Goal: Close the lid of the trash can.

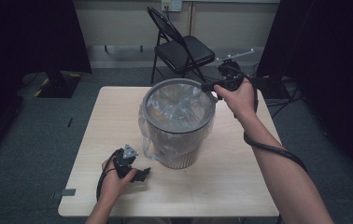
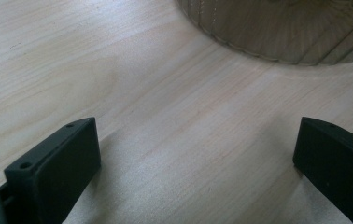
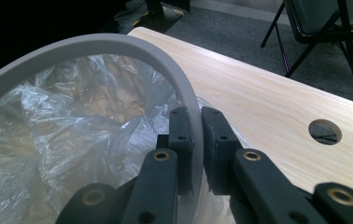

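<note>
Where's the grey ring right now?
In the high view the grey ring sits on top of the bin at the table's centre, over the clear bag, and the right gripper pinches its far-right edge.

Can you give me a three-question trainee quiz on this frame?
1. True or false: the right hand-held gripper is shut on the grey ring.
2. What lines the bin? A) paper B) clear bag C) cloth
3. Where is the left hand-held gripper, and how do its jaws stand?

Key: 1 true. 2 B, the clear bag. 3 Low over the table beside the bin, jaws open, nothing between them.
</note>
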Demonstrator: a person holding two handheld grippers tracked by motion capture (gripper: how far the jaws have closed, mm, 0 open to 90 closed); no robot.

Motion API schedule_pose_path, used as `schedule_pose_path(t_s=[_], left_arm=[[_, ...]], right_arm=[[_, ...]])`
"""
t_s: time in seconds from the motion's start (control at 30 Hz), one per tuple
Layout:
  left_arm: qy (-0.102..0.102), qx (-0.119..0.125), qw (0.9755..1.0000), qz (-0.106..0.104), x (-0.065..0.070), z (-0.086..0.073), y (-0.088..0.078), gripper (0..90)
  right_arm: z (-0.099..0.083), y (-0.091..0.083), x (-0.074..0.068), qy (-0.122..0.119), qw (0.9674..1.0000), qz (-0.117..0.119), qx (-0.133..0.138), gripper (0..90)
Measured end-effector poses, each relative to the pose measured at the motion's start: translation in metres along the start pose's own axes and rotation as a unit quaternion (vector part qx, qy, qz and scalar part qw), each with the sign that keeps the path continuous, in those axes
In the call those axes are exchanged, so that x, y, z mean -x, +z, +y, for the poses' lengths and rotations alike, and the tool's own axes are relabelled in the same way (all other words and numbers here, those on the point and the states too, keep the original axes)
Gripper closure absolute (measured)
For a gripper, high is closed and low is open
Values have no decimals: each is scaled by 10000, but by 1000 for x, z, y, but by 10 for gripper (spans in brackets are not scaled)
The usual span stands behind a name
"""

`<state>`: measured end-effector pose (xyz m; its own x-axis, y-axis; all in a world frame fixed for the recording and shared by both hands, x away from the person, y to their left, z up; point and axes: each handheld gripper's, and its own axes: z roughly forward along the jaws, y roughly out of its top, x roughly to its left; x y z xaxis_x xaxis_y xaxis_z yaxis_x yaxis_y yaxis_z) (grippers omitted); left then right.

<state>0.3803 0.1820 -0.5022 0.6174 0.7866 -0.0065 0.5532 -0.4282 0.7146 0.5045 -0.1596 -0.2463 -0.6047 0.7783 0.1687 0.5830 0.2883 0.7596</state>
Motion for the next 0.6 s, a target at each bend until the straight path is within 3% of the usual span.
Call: schedule_pose_path(t_s=[0.17,0.3,0.43,0.6], left_arm=[[-1,1,10000,1,0,0,0,0],[-2,2,10000,4,0,0,0,0],[-1,0,10000,2,0,0,0,0],[1,0,10000,-1,0,0,0,0]], right_arm=[[-3,-2,1,-223,9996,-47,176,554],[-3,-9,9,-217,9994,69,261,381],[-8,-18,17,-117,9997,-82,195,303],[-14,-27,28,-46,9997,6,227,234]])
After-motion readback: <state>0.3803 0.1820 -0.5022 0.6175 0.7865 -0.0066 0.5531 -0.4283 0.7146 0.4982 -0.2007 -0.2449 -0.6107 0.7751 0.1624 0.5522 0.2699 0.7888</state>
